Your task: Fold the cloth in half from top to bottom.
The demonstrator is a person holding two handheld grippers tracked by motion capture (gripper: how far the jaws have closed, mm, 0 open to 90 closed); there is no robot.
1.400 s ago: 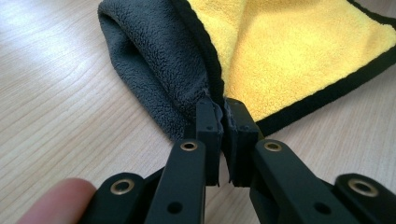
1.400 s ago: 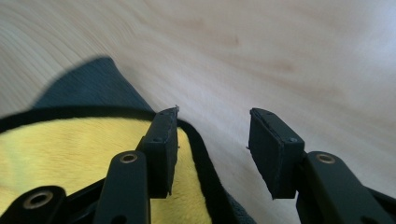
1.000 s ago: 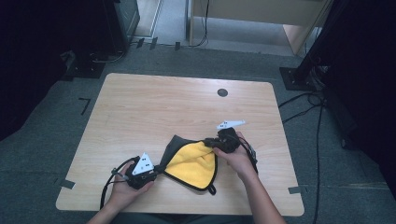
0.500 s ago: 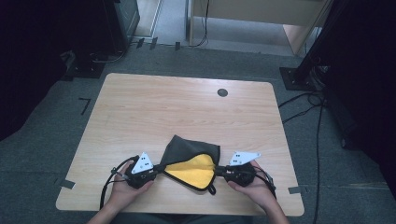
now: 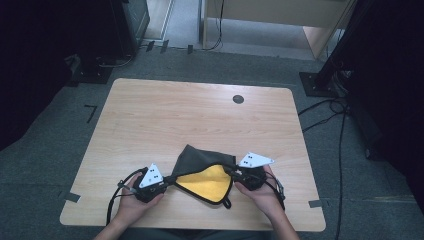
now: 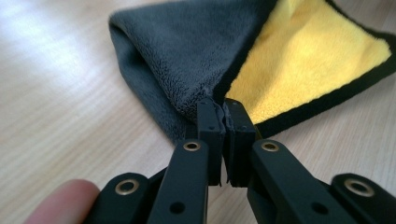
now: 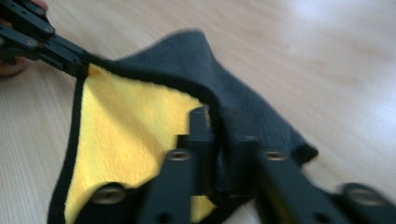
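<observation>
A cloth (image 5: 197,161), dark grey on one side and yellow (image 5: 209,181) on the other with a black hem, lies partly folded near the table's front edge. My left gripper (image 5: 167,180) is shut on its left corner; in the left gripper view the jaws (image 6: 223,109) pinch the hem of the cloth (image 6: 187,51). My right gripper (image 5: 231,171) is shut on the right corner, where its jaws have just been closing tighter on the cloth. The right gripper view shows that gripper (image 7: 215,121) clamped over the cloth (image 7: 130,126), with the left gripper (image 7: 77,65) far off.
The wooden table (image 5: 200,115) has a round dark cable hole (image 5: 238,99) at its back right. Black stands and cables lie on the grey floor around it. A person's hands (image 5: 262,197) come in from the near edge.
My right gripper has moved toward the near edge and a little right, pulling its cloth corner along. More grey and less yellow shows. The left gripper has stayed put.
</observation>
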